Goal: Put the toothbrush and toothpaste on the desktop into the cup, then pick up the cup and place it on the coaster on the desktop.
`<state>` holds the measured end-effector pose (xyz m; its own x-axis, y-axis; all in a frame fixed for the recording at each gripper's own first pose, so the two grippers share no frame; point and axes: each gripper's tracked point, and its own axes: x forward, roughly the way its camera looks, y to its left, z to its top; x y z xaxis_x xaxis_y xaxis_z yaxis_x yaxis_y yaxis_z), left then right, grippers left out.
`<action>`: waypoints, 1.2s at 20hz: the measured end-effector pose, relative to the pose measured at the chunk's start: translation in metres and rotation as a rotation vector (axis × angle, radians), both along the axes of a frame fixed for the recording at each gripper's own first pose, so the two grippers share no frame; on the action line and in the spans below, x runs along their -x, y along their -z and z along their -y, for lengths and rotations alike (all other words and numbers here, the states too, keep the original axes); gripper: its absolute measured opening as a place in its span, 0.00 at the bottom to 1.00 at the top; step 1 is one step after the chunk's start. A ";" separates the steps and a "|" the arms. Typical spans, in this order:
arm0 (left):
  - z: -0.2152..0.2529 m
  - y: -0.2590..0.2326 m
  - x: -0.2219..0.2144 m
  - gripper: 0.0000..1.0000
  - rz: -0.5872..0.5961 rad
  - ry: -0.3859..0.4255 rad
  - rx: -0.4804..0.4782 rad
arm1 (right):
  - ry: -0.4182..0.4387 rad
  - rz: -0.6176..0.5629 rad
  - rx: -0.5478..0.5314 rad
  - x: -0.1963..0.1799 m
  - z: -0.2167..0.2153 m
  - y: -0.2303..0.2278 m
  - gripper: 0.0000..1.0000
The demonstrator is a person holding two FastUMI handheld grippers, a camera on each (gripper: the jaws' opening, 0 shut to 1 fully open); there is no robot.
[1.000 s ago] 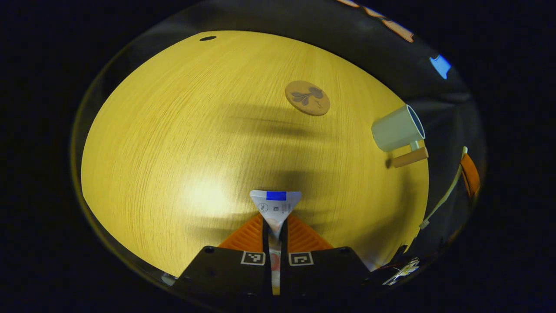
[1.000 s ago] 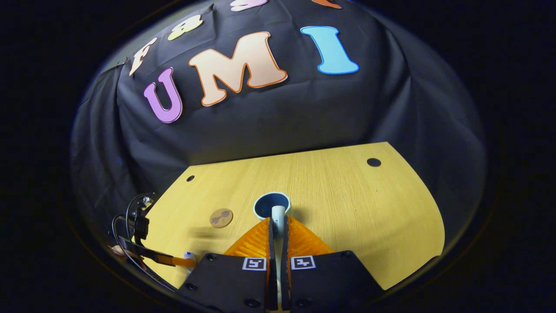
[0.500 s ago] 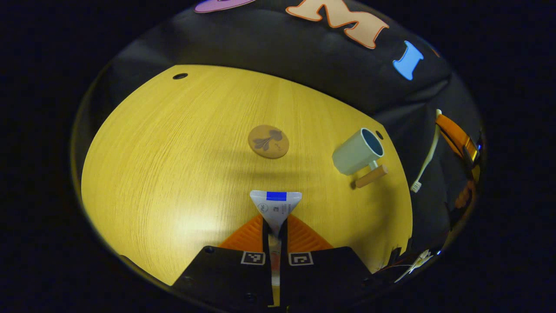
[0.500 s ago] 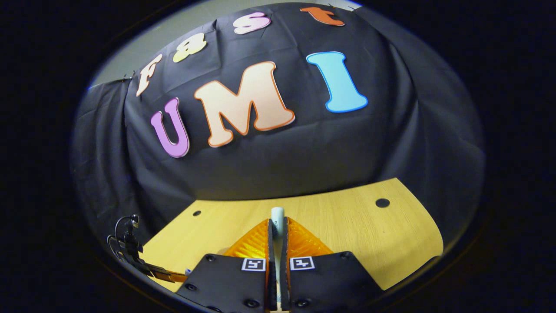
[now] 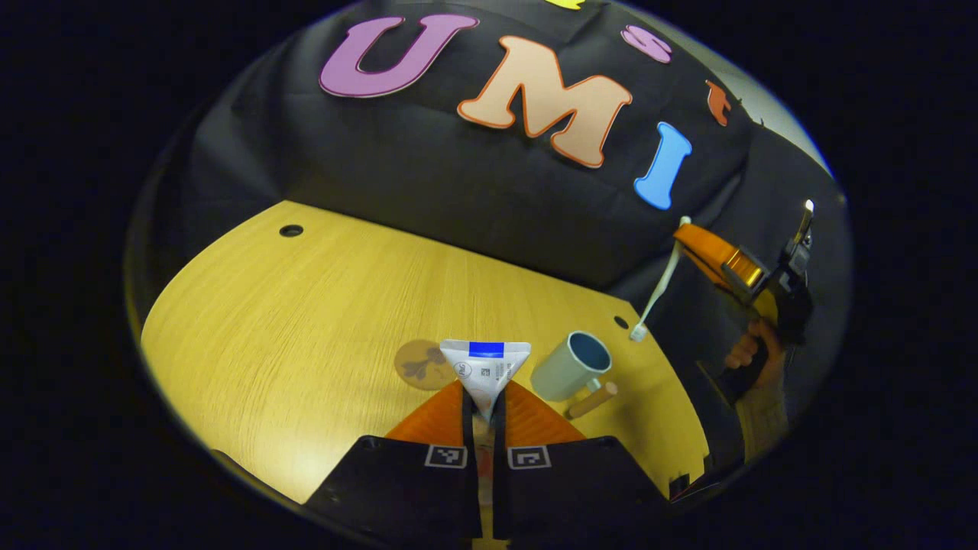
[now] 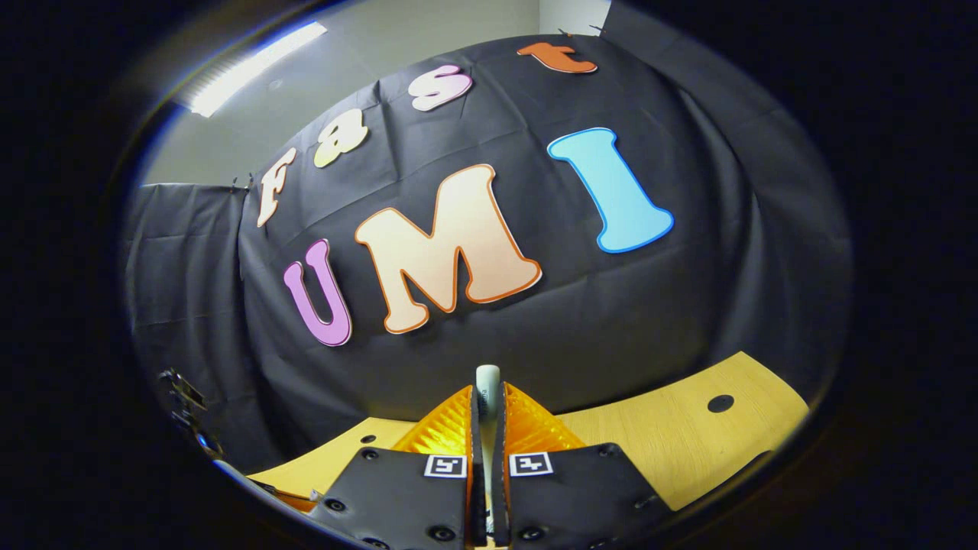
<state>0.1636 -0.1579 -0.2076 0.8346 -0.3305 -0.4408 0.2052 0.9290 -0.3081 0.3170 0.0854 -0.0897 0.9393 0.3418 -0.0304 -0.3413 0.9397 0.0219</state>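
A pale wooden bench (image 5: pixel 306 305) stands before the black cloth wall. The left hand-held gripper (image 5: pixel 484 409) clamps the toothpaste (image 5: pixel 484 365) above it; just beyond lie the coaster (image 5: pixel 416 364) and, to its right, the upright cup (image 5: pixel 569 367). The right hand-held gripper (image 6: pixel 487 416) pinches the toothbrush (image 6: pixel 487 389), which hangs bristles-down above and just beyond the cup in the left gripper view.
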 end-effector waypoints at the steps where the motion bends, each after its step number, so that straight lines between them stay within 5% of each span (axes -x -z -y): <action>1: 0.003 -0.005 -0.006 0.05 0.029 0.008 0.016 | -0.009 0.009 0.005 -0.003 -0.002 0.007 0.06; 13: 0.059 -0.052 -0.094 0.05 0.364 0.126 0.180 | 0.001 0.022 0.054 -0.001 0.030 0.086 0.06; 23: 0.112 -0.066 -0.116 0.04 0.447 0.226 0.250 | 0.028 0.069 0.044 0.017 0.042 0.100 0.16; 24: 0.113 -0.066 -0.116 0.04 0.447 0.229 0.258 | 0.020 0.076 0.044 0.022 0.042 0.097 0.10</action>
<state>0.2799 -0.2710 -0.1417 0.8157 -0.5756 0.0579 0.5555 0.7514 -0.3561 0.2948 0.0434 -0.1872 0.9461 0.3229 0.0264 -0.3216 0.9458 -0.0448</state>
